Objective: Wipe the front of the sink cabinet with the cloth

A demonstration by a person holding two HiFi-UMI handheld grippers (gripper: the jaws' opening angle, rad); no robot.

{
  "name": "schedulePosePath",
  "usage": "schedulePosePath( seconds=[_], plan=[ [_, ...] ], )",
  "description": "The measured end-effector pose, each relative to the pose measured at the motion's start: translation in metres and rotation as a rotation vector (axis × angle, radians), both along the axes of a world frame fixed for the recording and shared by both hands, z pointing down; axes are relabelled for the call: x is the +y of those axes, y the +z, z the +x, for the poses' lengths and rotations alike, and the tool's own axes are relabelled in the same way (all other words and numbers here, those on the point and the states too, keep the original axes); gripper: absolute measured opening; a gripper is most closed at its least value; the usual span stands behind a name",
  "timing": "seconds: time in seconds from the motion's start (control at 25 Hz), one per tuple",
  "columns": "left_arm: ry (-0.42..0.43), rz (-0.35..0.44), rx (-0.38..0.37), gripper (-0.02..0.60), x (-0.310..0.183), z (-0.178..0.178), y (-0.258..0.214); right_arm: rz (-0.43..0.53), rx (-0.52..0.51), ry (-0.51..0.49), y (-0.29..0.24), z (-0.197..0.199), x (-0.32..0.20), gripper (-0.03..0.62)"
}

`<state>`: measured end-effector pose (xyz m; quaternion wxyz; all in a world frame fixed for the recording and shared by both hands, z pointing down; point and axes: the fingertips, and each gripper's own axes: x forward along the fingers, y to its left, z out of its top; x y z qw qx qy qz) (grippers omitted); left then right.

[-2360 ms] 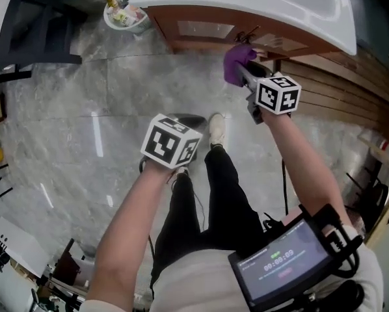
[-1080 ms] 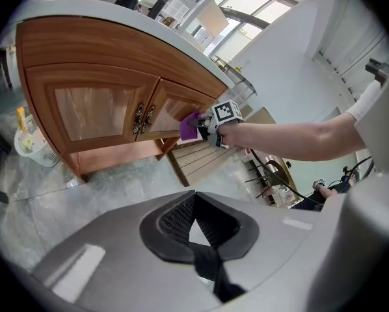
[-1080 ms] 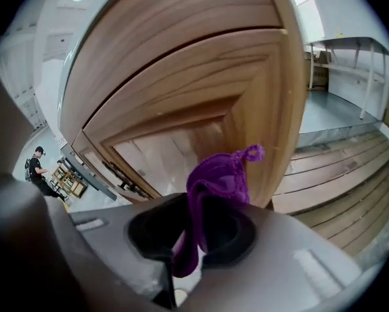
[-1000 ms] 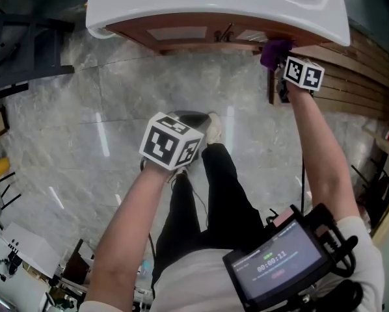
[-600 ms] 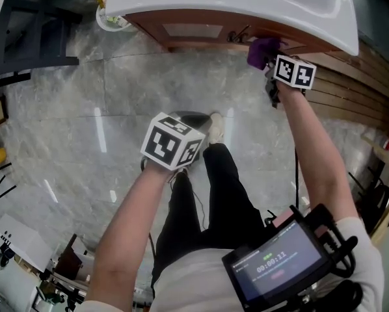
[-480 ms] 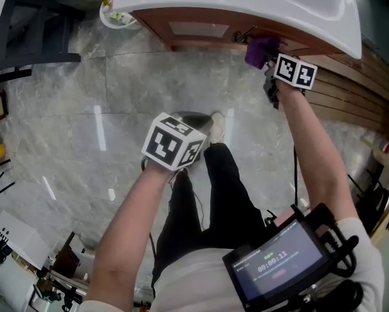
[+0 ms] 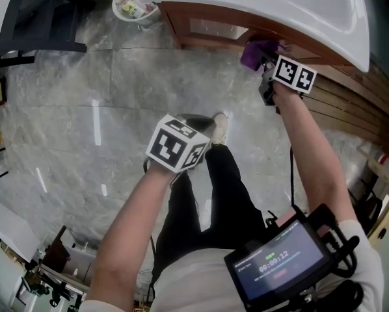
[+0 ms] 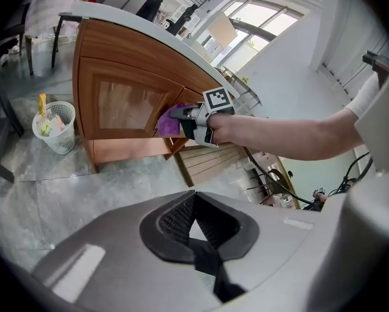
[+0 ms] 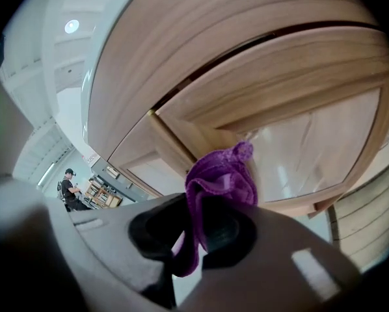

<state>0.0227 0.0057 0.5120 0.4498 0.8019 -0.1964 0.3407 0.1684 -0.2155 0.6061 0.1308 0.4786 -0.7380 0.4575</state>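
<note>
Head view showed the grey stone floor point(image 7: 84, 96) filling most of the frame, with open room between the person's feet and the cabinet for stepping sideways along it. The white sink point(image 7: 311, 5) overhung the curved wooden cabinet point(image 7: 207, 28), so its rim capped any upward stroke. The post between the two door panels and the bottom rail marked the other edges to work around. A small waste bin point(image 7: 136, 5) stood on the floor just beside the cabinet's left end, well apart from the work.

The right gripper point(image 9: 193, 239) reached forward under the sink rim, its fingers clenched on the purple cloth point(image 9: 224, 174). The cloth bunched out ahead of the tips, probably so that fabric rather than plastic met the wood. It sat at the lower frame of the right-hand panel, touching or very nearly so; contact could not be confirmed.

The left gripper point(image 8: 194, 203) hung back low over the floor, fingers closed on nothing, apparently parked out of the way.
</note>
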Motion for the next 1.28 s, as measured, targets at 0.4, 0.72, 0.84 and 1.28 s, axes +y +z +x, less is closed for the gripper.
schedulePosePath(
  seconds=[0.4, 0.72, 0.84, 1.28],
  plan=[
    [-0.050, -0.004, -0.003, 0.008, 0.012, -0.035, 0.002, -0.010, 0.001, -0.089, 0.011, -0.082, -0.010, 0.055],
    [-0.108, -0.001, 0.001, 0.008, 0.012, -0.061, 0.006, 0.004, -0.008, -0.206, 0.019, -0.178, -0.023, 0.055],
    [-0.134, -0.002, 0.003, 0.008, 0.015, -0.073, 0.007, 0.011, -0.011, -0.243, 0.022, -0.208, -0.026, 0.055],
    [-0.188, -0.009, 0.001, 0.008, 0.028, -0.103, 0.016, 0.063, -0.021, -0.357, 0.013, -0.274, -0.022, 0.055]
  ],
)
